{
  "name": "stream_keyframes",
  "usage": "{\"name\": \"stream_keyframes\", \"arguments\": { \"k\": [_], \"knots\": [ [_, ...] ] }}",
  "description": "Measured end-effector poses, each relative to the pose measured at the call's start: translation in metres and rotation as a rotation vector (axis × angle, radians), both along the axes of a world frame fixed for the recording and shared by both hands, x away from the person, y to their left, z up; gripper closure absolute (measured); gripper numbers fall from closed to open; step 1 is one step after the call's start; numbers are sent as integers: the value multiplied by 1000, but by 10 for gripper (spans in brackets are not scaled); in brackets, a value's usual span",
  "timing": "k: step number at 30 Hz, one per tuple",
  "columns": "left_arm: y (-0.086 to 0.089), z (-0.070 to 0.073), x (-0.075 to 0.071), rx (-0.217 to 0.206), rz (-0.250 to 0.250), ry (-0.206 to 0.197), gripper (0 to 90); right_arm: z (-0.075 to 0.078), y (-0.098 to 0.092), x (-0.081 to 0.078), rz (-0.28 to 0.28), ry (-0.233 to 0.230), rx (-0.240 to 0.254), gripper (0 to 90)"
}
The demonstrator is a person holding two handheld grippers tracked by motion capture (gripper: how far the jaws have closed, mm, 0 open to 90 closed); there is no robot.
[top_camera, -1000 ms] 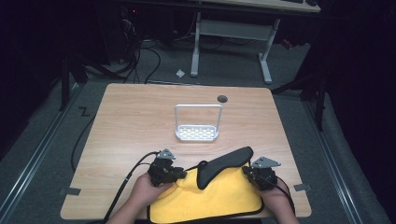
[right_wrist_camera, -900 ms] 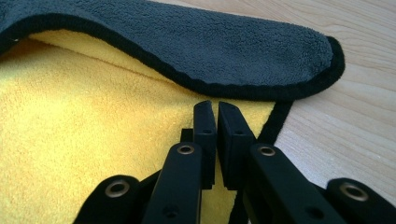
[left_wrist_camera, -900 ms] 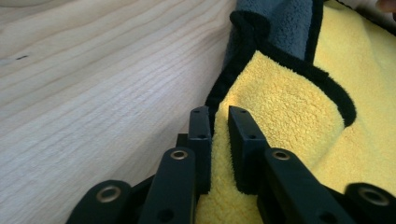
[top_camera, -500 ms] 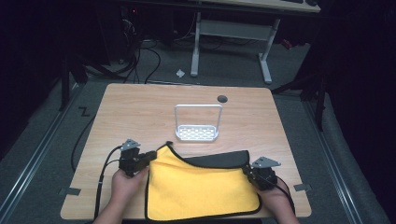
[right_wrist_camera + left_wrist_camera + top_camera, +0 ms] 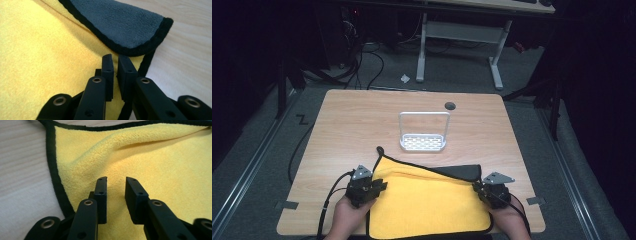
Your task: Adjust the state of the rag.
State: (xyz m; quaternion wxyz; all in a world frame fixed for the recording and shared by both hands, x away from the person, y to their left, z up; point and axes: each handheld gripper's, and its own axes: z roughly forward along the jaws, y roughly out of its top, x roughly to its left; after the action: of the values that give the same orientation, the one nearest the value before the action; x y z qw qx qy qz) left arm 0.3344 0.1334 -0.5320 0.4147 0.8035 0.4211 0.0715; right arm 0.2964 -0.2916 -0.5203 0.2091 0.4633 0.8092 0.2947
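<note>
A white rack is seen standing empty at the centre of the table. The yellow cloth is spread flat at the lower middle of the frame; a second ago it was bunched. The left gripper has just been opening, nothing clamped. The right gripper is parted narrowly above the cloth's edge. No writing is seen.

Yellow cloth with black edging — spread flat at the table's near edge, its far right corner folded over, grey underside up.
</note>
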Motion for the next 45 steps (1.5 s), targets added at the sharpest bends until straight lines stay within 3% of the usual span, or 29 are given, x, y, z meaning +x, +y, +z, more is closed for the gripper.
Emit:
{"name": "stream_keyframes", "arguments": {
  "k": [4,6,8,11,12,13,14,16,17,18,20,21,22,23,24,25,26,29,33,34,36,38,41,45],
  "knots": [
    [2,0,-5,15,-10,-18,732,4,-1,-8,2,-25,7,765],
    [4,-1,-3,7,-7,-17,747,10,-1,-7,-17,-90,41,702],
    [5,-2,1,6,6,-24,759,11,0,4,-47,-136,42,623],
    [6,-3,5,-2,26,-29,759,7,-1,16,-82,-135,25,606],
    [6,-2,5,2,26,-30,757,4,-3,25,-88,-119,38,662],
    [6,-3,5,4,24,-33,755,2,-3,27,-87,-96,40,789],
    [5,-2,5,7,23,-34,748,0,-3,29,-79,-79,28,842],
    [5,-1,5,8,19,-27,718,3,-1,29,-71,-92,23,900],
    [5,0,7,5,16,-11,701,7,-1,28,-75,-114,28,900],
    [6,8,11,-29,19,-31,687,12,0,29,-82,-137,36,900],
    [7,13,15,-39,21,-46,677,16,0,31,-87,-154,45,900],
    [8,20,29,-55,32,-53,677,21,4,40,-101,-174,35,900],
    [8,20,29,-55,32,-53,681,21,4,40,-101,-174,35,900],
    [8,21,37,-49,37,-60,694,23,6,51,-114,-170,57,900],
    [7,20,45,-50,38,-42,696,24,7,55,-129,-166,53,900],
    [1,14,65,-8,22,-8,695,26,8,57,-136,-172,62,897],
    [1,14,65,-8,22,-8,690,26,8,57,-136,-172,62,897],
    [-4,8,76,38,24,-11,675,28,5,53,-133,-174,67,755],
    [-4,2,80,52,29,-28,624,12,-3,36,-122,-125,40,645],
    [-4,3,79,72,34,-34,615,7,-5,33,-117,-108,39,638],
    [-6,4,77,110,41,-56,618,1,-6,29,-108,-75,58,675],
    [-7,4,76,134,47,-72,632,3,-3,29,-91,-66,50,866],
    [-5,4,78,131,65,-71,634,10,3,33,-83,-99,58,890],
    [-2,3,81,131,77,-72,640,21,8,50,-108,-142,75,893]
  ]
}}
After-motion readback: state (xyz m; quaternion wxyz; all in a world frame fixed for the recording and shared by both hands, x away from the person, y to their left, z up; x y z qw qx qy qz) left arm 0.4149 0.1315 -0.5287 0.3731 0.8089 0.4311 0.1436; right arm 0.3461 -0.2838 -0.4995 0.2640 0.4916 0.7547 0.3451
